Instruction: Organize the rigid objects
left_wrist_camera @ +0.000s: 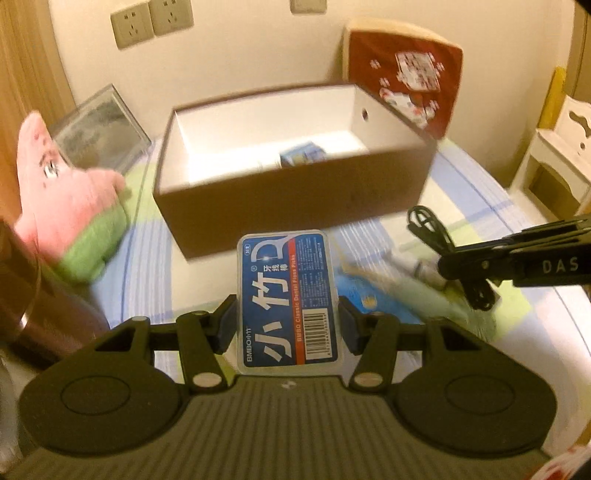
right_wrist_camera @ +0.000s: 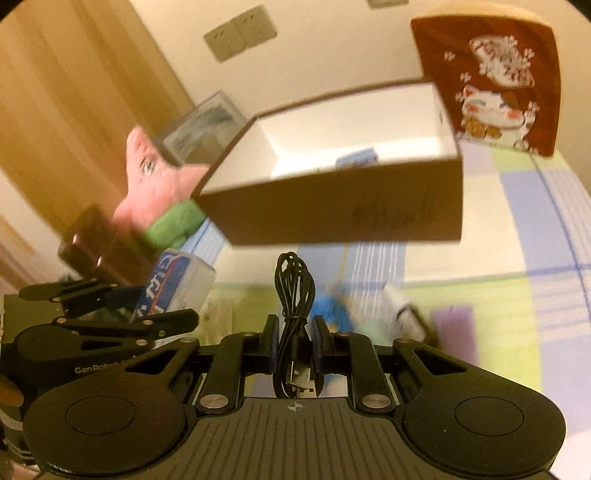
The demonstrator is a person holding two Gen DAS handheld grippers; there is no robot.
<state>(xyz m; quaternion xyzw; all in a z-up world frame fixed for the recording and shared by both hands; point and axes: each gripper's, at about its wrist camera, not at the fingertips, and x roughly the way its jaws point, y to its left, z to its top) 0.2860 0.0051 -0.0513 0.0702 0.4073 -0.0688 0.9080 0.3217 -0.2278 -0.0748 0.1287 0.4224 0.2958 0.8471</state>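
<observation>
one floss pick box (left_wrist_camera: 290, 301), clear plastic with a blue label, clamped between the pads of the left tool (left_wrist_camera: 288, 325), lifted above the bed, label up and long side pointing toward the cardboard box. same floss pick box (right_wrist_camera: 173, 286) seen from the right wrist view, at the left, gripped by the left tool (right_wrist_camera: 147, 306).

one coiled black cable (right_wrist_camera: 293, 295), usb plug at the near end, pinched between the narrow pads of the right tool (right_wrist_camera: 294, 345), loop end sticking forward. same cable (left_wrist_camera: 448, 254) hanging from the right tool (left_wrist_camera: 454, 264) at the right edge of the left wrist view.

one open cardboard box (left_wrist_camera: 295, 199), brown outside, white inside, on the bed just beyond both tools; one small blue and white packet (left_wrist_camera: 301, 155) inside, on its floor. same cardboard box (right_wrist_camera: 332, 214) and packet (right_wrist_camera: 356, 157) in the right view.

on the checked bed sheet (left_wrist_camera: 498, 206) below the tools, a few blurred items: one blue packet (left_wrist_camera: 364, 295), one small white item (right_wrist_camera: 404, 314); not clear what they are.

one pink starfish plush (left_wrist_camera: 62, 192) with green shorts left of the cardboard box. one clear plastic case (left_wrist_camera: 98, 129) behind it. one red cushion (left_wrist_camera: 413, 77) with a lucky cat print behind the box's right corner. two wall sockets (left_wrist_camera: 151, 22) side by side. one white nightstand (left_wrist_camera: 554, 162) at far right.
</observation>
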